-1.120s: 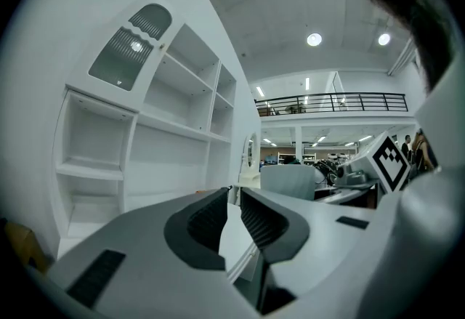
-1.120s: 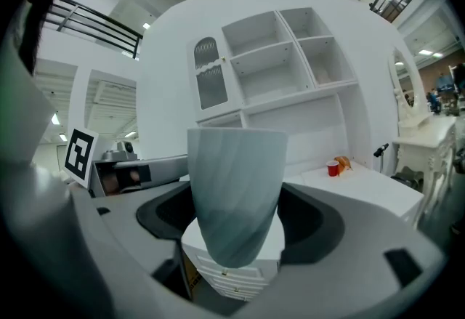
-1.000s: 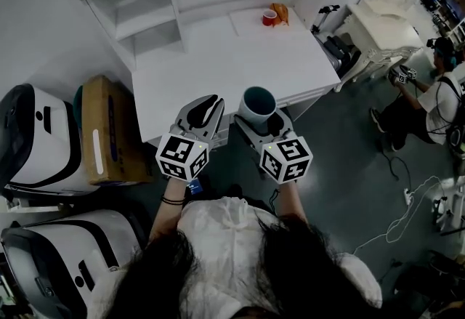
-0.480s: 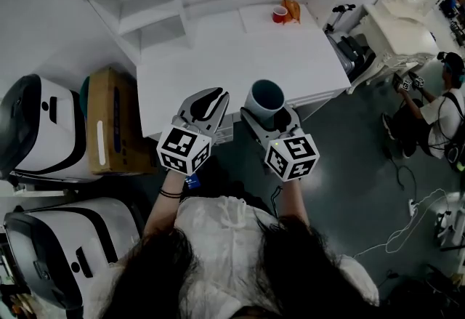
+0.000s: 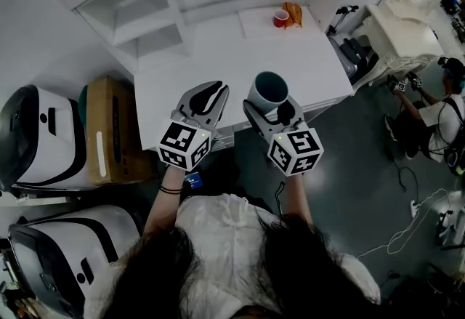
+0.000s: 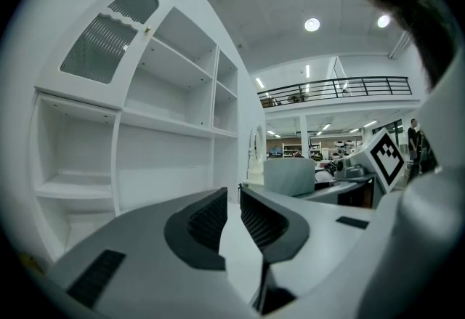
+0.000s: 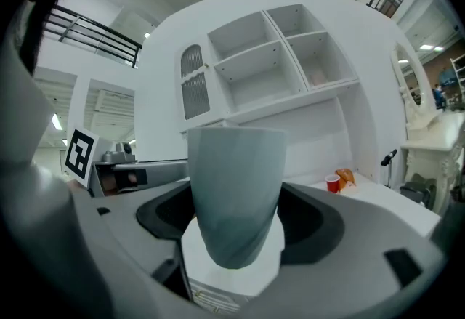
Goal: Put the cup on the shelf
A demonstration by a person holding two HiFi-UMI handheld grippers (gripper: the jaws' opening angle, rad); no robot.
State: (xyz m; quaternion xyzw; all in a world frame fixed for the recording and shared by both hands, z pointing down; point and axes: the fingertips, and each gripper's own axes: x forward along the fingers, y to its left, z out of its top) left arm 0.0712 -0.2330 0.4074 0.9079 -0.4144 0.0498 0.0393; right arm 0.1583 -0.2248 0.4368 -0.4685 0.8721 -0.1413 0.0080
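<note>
- Gripping the upright grey-blue cup [image 5: 269, 86] in the right tool [image 5: 270, 107], above the desk's [image 5: 240, 56] near edge.
- Holding the left tool [image 5: 207, 94] closed and empty, just beside the right.
- Facing the white shelf [image 5: 138, 16] behind the desk, well apart from the cup.

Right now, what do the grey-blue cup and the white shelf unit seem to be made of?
Grey-blue cup: probably matte ceramic or plastic; its dull, even surface shows no glare. White shelf unit: likely painted wood or board; smooth, opaque, flat panels with a soft sheen.
</note>
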